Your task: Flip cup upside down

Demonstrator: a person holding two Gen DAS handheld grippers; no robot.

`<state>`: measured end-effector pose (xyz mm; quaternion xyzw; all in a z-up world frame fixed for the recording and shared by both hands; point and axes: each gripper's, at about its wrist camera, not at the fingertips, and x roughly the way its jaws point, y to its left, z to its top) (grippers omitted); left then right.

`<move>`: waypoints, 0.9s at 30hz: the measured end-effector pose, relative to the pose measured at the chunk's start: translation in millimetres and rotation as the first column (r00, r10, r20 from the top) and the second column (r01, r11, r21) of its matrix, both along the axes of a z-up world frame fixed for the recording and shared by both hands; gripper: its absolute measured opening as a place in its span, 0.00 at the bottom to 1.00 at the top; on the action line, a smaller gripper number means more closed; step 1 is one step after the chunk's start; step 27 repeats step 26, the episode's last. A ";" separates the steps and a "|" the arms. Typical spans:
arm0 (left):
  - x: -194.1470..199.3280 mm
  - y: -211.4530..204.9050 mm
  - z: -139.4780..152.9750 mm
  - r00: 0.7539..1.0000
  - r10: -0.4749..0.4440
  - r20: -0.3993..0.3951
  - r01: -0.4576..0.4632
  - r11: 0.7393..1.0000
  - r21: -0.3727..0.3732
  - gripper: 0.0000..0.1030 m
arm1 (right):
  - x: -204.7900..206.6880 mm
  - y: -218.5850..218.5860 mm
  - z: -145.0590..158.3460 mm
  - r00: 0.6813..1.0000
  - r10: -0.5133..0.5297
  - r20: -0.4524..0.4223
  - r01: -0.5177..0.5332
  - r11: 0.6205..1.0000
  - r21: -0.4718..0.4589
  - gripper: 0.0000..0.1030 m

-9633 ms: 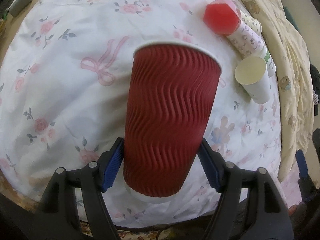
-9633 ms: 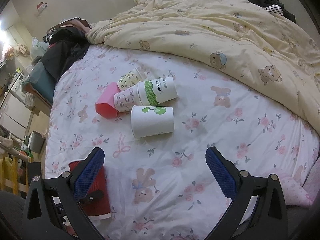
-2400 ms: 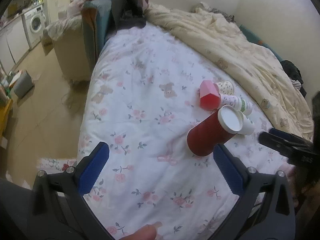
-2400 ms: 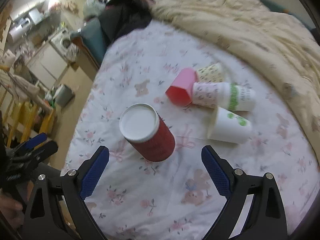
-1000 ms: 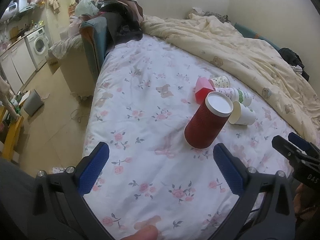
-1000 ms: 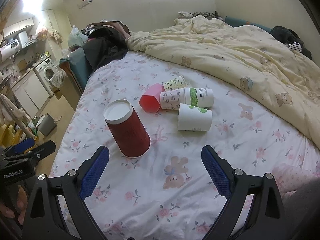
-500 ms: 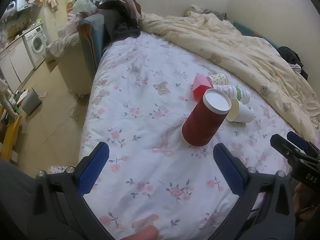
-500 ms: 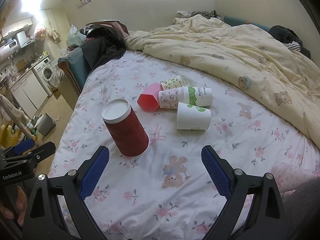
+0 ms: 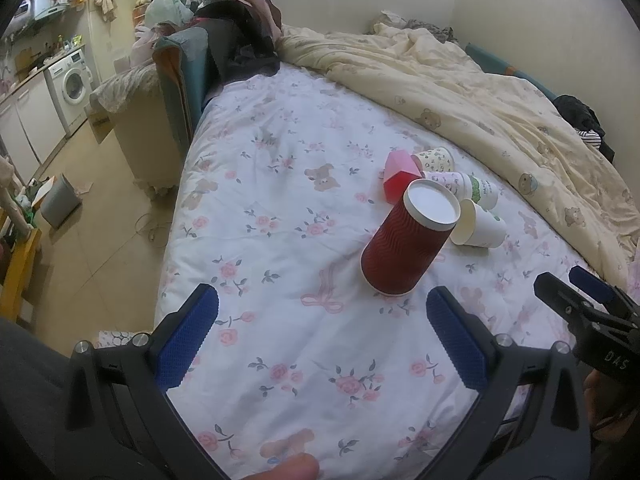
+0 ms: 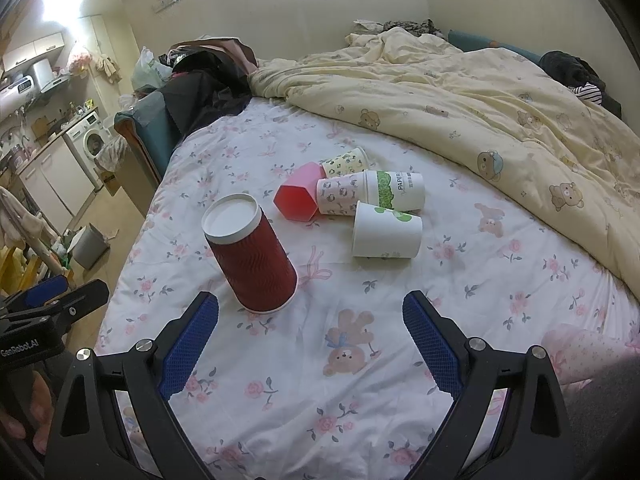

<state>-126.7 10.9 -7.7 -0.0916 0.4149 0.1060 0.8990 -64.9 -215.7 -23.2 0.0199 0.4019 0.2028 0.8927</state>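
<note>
A red ribbed paper cup [image 9: 404, 246] stands upside down on the floral bed sheet [image 9: 280, 216], its white base facing up; it also shows in the right wrist view [image 10: 254, 258]. My left gripper [image 9: 320, 340] is open and empty, held back from the cup near the bed's front edge. My right gripper [image 10: 310, 344] is open and empty, a little in front and to the right of the cup. Each gripper shows at the edge of the other's view.
A pink hexagonal cup [image 10: 298, 196] and several white and patterned paper cups [image 10: 386, 230] lie on their sides behind the red cup. A cream quilt [image 10: 480, 92] is bunched at the back right. The bed edge drops to the floor at left, with a grey bin [image 9: 60, 202].
The red cup, held upright in my left gripper 9.6 s ago, stands upside down and released. Both grippers have drawn back from it; over the last second almost nothing moves.
</note>
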 end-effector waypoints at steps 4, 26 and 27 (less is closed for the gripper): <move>-0.2 -0.1 0.2 1.000 0.002 0.000 -0.002 1.000 -0.001 1.00 | -0.1 0.4 0.5 1.000 0.001 0.000 -0.001 1.000 0.001 0.93; -0.9 -3.9 0.9 1.000 -0.003 0.003 0.003 1.000 -0.008 1.00 | 0.5 1.5 -2.9 1.000 0.008 -0.003 -0.008 1.000 0.001 0.93; -0.9 -3.9 0.9 1.000 -0.003 0.003 0.003 1.000 -0.008 1.00 | 0.5 1.5 -2.9 1.000 0.008 -0.003 -0.008 1.000 0.001 0.93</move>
